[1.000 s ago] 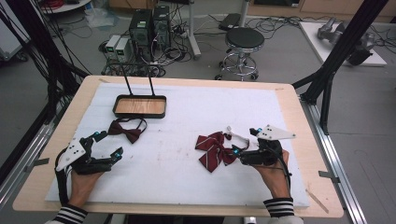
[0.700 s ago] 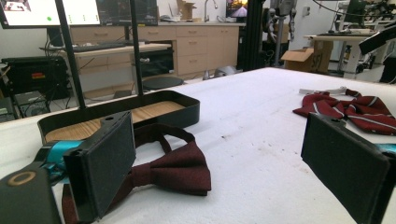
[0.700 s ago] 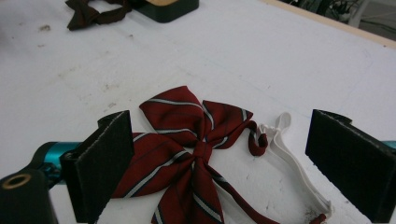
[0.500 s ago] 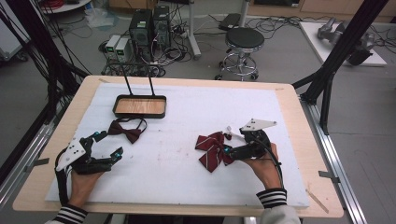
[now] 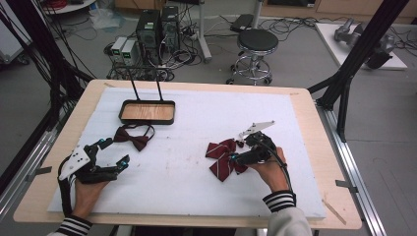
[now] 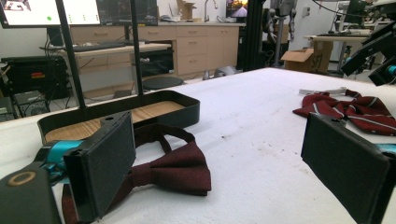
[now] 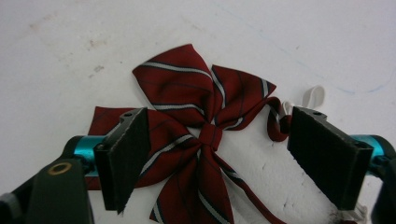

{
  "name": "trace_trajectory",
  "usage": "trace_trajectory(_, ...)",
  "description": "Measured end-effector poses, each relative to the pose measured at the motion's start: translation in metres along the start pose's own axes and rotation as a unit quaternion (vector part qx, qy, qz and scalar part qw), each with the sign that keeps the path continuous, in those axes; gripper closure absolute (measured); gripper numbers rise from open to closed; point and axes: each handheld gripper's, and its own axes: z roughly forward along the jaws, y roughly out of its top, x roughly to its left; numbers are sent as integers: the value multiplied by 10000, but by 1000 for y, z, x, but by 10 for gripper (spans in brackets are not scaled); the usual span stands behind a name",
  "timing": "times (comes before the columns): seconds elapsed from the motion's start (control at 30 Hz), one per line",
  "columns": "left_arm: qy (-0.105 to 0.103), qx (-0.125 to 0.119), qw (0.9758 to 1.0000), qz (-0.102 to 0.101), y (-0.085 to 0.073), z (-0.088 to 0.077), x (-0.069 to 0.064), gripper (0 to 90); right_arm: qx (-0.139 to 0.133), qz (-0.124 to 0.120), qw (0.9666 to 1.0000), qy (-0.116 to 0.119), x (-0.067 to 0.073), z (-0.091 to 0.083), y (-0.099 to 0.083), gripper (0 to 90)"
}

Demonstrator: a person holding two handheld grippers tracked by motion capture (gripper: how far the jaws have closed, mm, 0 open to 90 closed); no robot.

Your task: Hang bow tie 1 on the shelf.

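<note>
The right tool point(image 5: 236, 151) hovers wide open over the striped red bow point(image 5: 222, 157), its jaws straddling the bow's centre knot point(image 7: 210, 134) from above without touching the cloth; a white elastic loop point(image 7: 312, 97) lies just beyond the far jaw. The left tool point(image 5: 112, 152) rests low on the white table point(image 5: 196, 191), also open and holding nothing. Just ahead of its near jaw lies the dark maroon bow tie point(image 6: 173, 168), and behind that sits the black tray point(image 5: 147, 112) with a wooden floor.
</note>
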Motion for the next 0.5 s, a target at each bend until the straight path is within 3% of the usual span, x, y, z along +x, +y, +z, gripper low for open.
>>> trace_trajectory(0.33, 3, 3, 10000, -2, 0, 0, 0, 104, 606, -60, 9981, 83, 2, 17, 10, 299)
trace_trajectory(0.5, 1, 2, 10000, -3, 0, 0, 0, 104, 764, -49, 9970, 151, 4, 24, 12, 342)
